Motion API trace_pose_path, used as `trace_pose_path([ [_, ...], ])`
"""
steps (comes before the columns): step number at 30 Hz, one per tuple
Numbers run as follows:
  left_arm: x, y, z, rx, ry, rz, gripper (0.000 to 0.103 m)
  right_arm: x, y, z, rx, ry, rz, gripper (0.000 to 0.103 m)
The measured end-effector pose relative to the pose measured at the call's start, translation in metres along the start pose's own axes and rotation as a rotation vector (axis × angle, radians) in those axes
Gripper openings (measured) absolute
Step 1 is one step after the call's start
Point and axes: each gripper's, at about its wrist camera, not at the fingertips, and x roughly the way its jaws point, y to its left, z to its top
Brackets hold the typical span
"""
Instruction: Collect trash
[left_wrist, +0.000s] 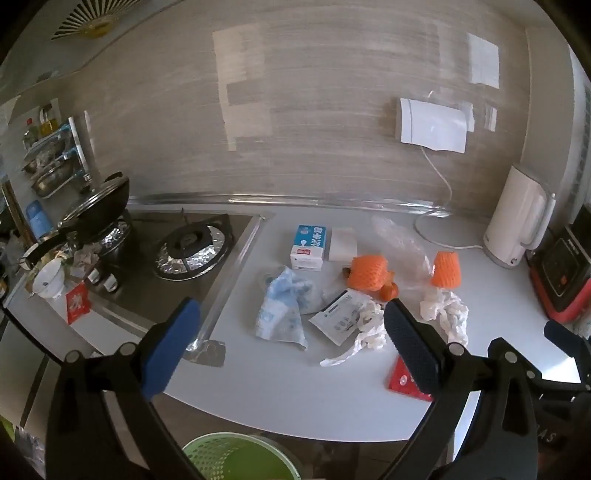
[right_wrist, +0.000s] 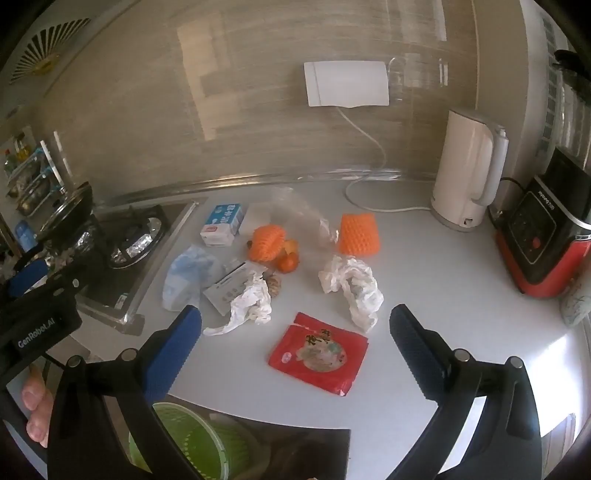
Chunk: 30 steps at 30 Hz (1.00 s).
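Both grippers released, nothing between pads: left gripper (left_wrist: 291, 347) and right gripper (right_wrist: 295, 345) hover over the bench (right_wrist: 443, 295). Trash scattered on the bench: red wrapper (right_wrist: 319, 354), crumpled tissues (right_wrist: 351, 288), milk carton (right_wrist: 221, 224), orange foam nets (right_wrist: 358, 234). Green basket (right_wrist: 192, 443) sits below the bench edge.

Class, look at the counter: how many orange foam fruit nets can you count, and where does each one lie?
2. One orange foam net lies mid-counter beside the small oranges; the other sits further right, behind the crumpled tissue. More could be hidden under the clear bag.
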Motion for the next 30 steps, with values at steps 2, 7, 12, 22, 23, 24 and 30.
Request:
trace_pose_path([
  [2, 0.0003, 0.001, -0.0001, -0.005, 0.003, 0.003, 0.095, 0.0012, 0.0006, -0.0002, -0.003, 0.003, -0.001, 0.101],
  [7, 0.0025, 0.0039, -0.0005, -0.015, 0.011, 0.004, 0.095, 0.0028, 0.0014, -0.002, -0.005, 0.006, -0.004, 0.101],
  [12, 0.005, 0.0059, -0.0008, -0.02, 0.02, 0.004, 0.095, 0.004, 0.0016, -0.0044, -0.008, 0.008, -0.004, 0.101],
  [22, 0.006, 0.0082, -0.0002, -0.02, 0.02, 0.013, 0.095, 0.0073, 0.0024, -0.0058, -0.015, 0.018, -0.007, 0.101],
  [23, 0.0061, 0.0085, -0.0001, -0.021, 0.02, 0.011, 0.095, 0.0075, 0.0022, -0.0057, -0.015, 0.02, -0.006, 0.101],
  [24, 0.0061, 0.0082, -0.0001, -0.022, 0.02, 0.011, 0.095, 0.0075, 0.0022, -0.0056, -0.014, 0.021, -0.006, 0.101],
  [30, 0.0071, 0.0084, 0.0003, -0.025, 0.023, 0.008, 0.095, 0.0078, 0.0012, -0.0056, -0.017, 0.02, -0.006, 0.101],
])
